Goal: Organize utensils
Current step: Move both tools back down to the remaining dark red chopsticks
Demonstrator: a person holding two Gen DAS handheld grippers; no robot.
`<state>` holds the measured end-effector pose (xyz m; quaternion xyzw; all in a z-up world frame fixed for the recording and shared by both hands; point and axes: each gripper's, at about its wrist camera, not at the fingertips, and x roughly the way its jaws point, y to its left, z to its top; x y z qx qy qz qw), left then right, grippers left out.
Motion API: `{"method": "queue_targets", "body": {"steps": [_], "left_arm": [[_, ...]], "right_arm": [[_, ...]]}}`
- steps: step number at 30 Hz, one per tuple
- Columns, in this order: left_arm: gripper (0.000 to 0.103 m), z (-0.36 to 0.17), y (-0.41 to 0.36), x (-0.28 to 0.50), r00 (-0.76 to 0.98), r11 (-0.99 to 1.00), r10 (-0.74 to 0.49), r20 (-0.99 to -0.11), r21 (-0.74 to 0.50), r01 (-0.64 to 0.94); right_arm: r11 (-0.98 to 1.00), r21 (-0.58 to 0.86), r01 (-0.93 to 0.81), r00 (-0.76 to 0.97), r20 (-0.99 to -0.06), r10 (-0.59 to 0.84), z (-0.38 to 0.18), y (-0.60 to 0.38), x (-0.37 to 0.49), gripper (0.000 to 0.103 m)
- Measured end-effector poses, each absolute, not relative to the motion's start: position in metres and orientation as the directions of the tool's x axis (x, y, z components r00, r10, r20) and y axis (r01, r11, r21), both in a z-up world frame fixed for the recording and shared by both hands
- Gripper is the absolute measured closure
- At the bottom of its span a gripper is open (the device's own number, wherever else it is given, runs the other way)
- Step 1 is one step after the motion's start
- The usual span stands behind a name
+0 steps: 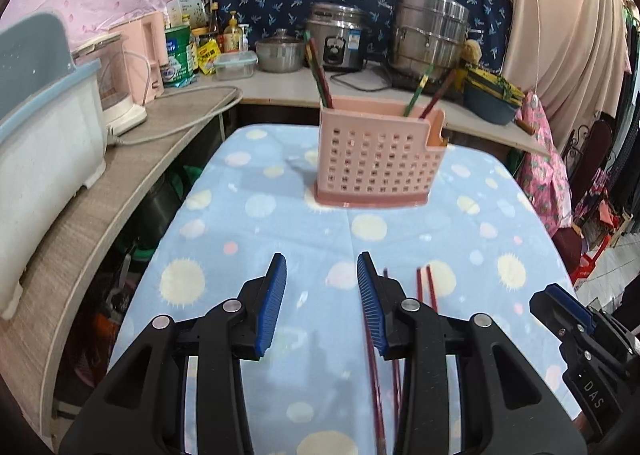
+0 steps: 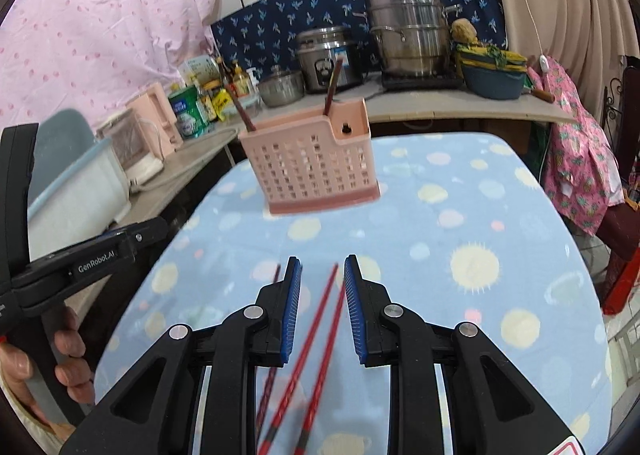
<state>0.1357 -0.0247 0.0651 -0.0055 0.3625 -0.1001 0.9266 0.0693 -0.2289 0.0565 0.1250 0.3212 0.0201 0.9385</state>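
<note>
Chopsticks lie loose on the near part of the surface, which is draped in a pale blue cloth with yellow and pink dots. In the right wrist view a red pair runs lengthwise under the right claw, showing in the gap between its blue pads; the jaws stand apart and press on nothing. A darker chopstick lies just left of that claw. The left claw is also open and empty — it hangs over bare cloth, with the chopsticks just to its right and partly hidden under its right finger.

Farther back, near the middle of the cloth, stands a pink perforated utensil holder, upright, with several chopsticks already leaning out of its top (red-brown and green ones).

Beyond the far edge runs a counter holding a rice cooker and a tall steel steamer pot. A hand grips the left tool's handle at the left edge of the right wrist view.
</note>
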Motion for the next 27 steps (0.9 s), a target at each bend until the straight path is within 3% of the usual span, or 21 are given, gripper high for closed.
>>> {"method": "queue_targets", "body": {"steps": [11,27], "left_arm": [[0.068,0.012,-0.018,0.098,0.645,0.981,-0.176,-0.744,-0.080,0.176],[0.068,-0.020,-0.012,0.077,0.587,0.983,-0.164,-0.793,-0.080,0.167]], "right_arm": [[0.973,0.224,0.049,0.697,-0.706,0.128,-0.004,-0.212,0.030,0.080],[0.975,0.222,0.025,0.637,-0.755,0.156,-0.036,-0.190,0.017,0.080]]}}
